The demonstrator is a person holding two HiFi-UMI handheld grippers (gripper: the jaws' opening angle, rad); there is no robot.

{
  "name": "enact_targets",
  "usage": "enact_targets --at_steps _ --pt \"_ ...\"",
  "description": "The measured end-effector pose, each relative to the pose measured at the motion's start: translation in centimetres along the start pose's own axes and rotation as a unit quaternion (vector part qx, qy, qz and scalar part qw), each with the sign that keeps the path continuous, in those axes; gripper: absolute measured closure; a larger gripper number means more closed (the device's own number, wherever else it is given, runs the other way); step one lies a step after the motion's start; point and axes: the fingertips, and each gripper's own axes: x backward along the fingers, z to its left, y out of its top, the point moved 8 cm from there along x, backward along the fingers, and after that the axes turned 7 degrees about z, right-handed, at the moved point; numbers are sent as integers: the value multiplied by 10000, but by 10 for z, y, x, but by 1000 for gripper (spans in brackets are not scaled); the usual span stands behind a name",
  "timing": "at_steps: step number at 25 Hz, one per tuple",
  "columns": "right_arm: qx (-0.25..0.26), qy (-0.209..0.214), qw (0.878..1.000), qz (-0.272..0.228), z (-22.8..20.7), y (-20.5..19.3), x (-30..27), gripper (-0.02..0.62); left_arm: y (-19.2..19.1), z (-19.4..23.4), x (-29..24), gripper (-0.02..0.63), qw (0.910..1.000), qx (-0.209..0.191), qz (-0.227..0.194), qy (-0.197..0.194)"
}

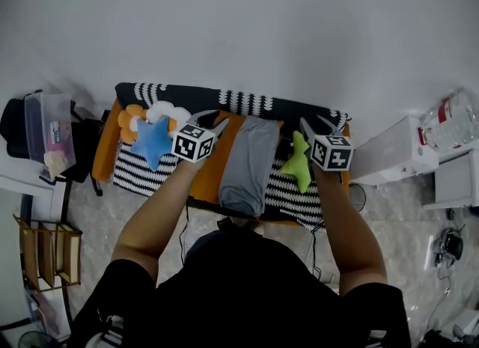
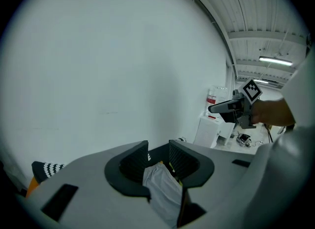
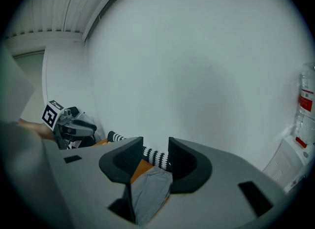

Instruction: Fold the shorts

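Here, grey shorts (image 1: 247, 163) lie on the middle of the worktop (image 1: 206, 183), a narrow folded strip between left gripper (image 2: 158, 155) and right gripper (image 3: 155, 156). Both jaws are apart and empty. Pinching only the top layer would likely undo the fold, and the blue star plush (image 1: 152, 141) could snag. The long axis runs away from the person, far end tipped right.

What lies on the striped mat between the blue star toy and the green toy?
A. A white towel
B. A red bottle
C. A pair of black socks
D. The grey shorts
D: in the head view the grey shorts lie in the middle of the mat, with the blue star toy to their left and the green toy to their right.
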Motion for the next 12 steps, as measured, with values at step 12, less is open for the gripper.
enact_targets --at_steps 12 --pt "-237 133 9994 231 -13 -27 -42 416 -20 11 -42 446 9994 297 162 73"
